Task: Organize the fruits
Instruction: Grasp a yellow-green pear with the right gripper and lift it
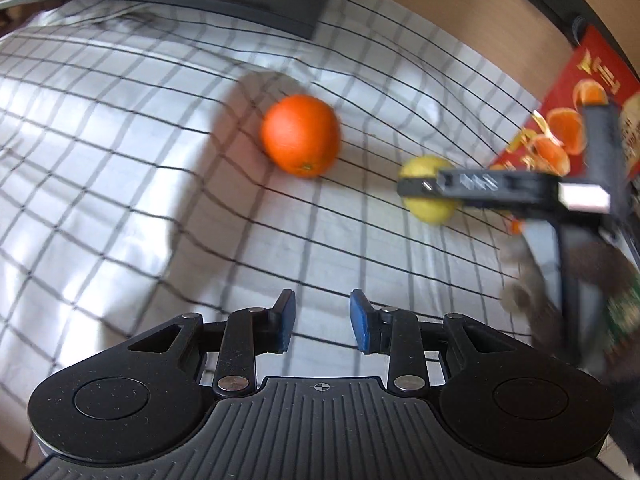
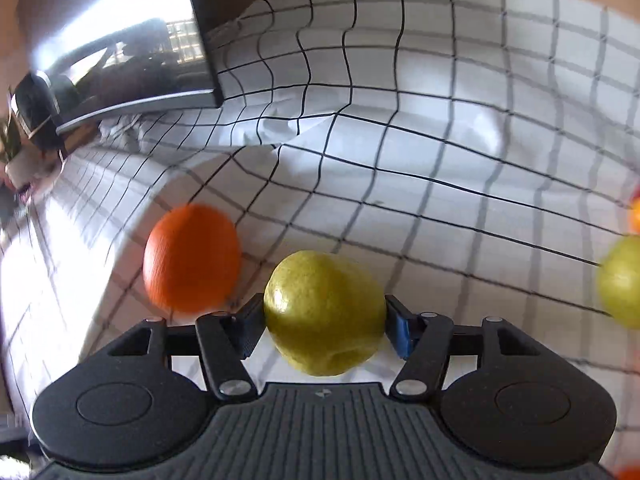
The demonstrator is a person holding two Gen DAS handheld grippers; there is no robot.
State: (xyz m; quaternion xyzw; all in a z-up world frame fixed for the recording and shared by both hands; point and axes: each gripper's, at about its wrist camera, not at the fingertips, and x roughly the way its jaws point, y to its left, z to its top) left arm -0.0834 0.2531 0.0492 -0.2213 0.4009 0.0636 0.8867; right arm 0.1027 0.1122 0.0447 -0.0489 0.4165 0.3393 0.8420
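Note:
An orange [image 1: 300,134] lies on the white checked cloth [image 1: 120,168], ahead of my left gripper [image 1: 322,320]. That gripper's blue pads are drawn close together with nothing between them. To the right, my right gripper [image 2: 325,322] is shut on a yellow-green fruit [image 2: 324,312], with a pad against each side. In the left wrist view one dark finger [image 1: 416,188] crosses that fruit [image 1: 426,166]. The orange [image 2: 192,258] sits just left of the held fruit, apart from it.
A second yellow-green fruit [image 2: 622,280] lies at the right edge, with a bit of another orange thing [image 2: 636,216] above it. A red box printed with oranges [image 1: 592,92] stands at the right. A dark screen [image 2: 120,60] rises at the back. The cloth is rumpled.

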